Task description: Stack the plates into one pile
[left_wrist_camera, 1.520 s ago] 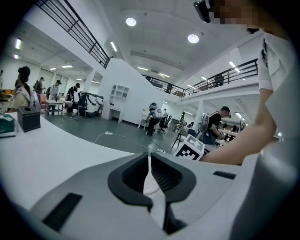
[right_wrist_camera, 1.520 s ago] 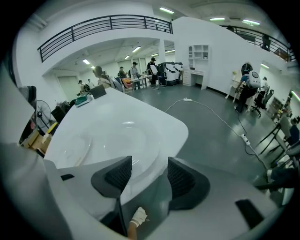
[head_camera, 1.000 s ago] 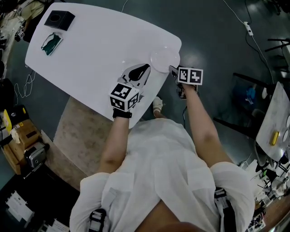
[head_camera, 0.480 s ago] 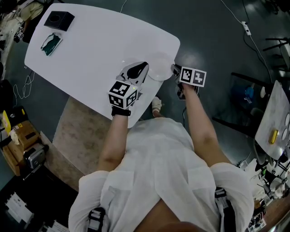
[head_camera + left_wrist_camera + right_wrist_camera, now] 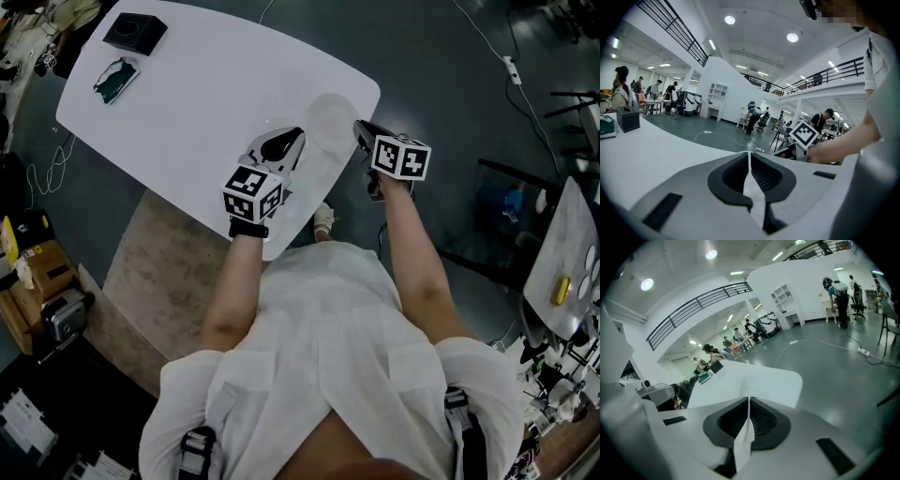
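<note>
The left tongs (image 5: 296,139) are closed: in the left gripper view (image 5: 749,155) the two dark jaws meet, with only a thin white sliver down the seam. What that sliver is cannot be told. The right tongs (image 5: 359,127) are closed in the same way. In the right gripper view (image 5: 749,400) their jaws also meet on a thin white sliver, which widens toward the camera.

One plate (image 5: 330,117) is in sight. It is white, round and faint against the white surface (image 5: 206,84), and it lies flat near the surface's right end, between the two tongs. The left tongs reach over the surface, and their tip is just beside the plate's left rim. The right tongs come in from beyond the edge, over the dark floor (image 5: 450,84), and their tip is at the plate's right rim. Whether either tip presses the rim cannot be told. Neither gripper view shows the plate plainly.

From the left tongs, the marker cube (image 5: 805,134) of the right tongs shows close by on the right, with the person's forearm (image 5: 843,145) behind it.

At the far left end of the surface, well apart from the plate, stands a black box (image 5: 136,33) with a round opening in its top. Its inside is too dark to read. Just beside it lies a small green thing (image 5: 114,78), too small to make out.
</note>
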Available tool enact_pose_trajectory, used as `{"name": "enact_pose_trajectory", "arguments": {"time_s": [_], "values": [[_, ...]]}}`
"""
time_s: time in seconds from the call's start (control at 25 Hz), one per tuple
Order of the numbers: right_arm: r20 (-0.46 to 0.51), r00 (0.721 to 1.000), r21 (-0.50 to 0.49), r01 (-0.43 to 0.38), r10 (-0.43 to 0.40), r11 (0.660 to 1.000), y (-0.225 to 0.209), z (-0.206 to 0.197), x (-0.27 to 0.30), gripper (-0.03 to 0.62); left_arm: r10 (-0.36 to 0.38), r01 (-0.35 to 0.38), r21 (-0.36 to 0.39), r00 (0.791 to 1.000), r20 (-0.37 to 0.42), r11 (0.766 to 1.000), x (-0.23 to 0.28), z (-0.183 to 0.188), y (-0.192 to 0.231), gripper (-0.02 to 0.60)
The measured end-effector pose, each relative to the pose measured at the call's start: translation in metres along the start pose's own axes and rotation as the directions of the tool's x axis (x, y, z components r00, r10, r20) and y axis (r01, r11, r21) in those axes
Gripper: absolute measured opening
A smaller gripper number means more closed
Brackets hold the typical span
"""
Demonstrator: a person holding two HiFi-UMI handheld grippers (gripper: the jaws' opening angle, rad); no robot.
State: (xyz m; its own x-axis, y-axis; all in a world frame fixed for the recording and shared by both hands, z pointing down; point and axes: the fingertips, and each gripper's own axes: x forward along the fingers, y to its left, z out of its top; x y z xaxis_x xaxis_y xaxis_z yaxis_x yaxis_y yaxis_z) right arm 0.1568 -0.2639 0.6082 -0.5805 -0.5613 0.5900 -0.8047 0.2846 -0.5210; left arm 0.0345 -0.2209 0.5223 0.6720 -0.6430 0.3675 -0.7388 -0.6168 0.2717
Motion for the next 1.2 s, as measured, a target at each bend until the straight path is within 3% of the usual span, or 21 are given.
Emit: {"name": "enact_pose_trajectory", "arguments": {"time_s": [0.28, 0.52, 0.88, 1.2], "values": [[0.029, 0.999, -0.218, 0.043, -0.037, 0.975, 0.029, 0.017, 0.0, 0.034, 0.038, -0.038, -0.003, 0.999, 0.021, 0.999, -0.023, 0.004, 0.009, 0.023], [0.101, 0.994, -0.301, 0.062, -0.033, 0.952, 0.057, 0.034, -0.004, 0.034, 0.089, -0.089, -0.016, 0.995, 0.04, 0.996, -0.055, 0.005, 0.03, 0.024], [0.101, 0.993, -0.34, -0.031, 0.069, 0.94, 0.12, 0.032, -0.004, 0.034, 0.158, -0.157, -0.032, 0.986, 0.051, 0.987, -0.105, -0.002, 0.05, 0.025], [-0.016, 0.981, -0.323, -0.19, 0.196, 0.927, 0.171, -0.012, 0.001, 0.034, 0.219, -0.216, -0.052, 0.974, 0.05, 0.975, -0.146, -0.019, 0.057, 0.024]]}}
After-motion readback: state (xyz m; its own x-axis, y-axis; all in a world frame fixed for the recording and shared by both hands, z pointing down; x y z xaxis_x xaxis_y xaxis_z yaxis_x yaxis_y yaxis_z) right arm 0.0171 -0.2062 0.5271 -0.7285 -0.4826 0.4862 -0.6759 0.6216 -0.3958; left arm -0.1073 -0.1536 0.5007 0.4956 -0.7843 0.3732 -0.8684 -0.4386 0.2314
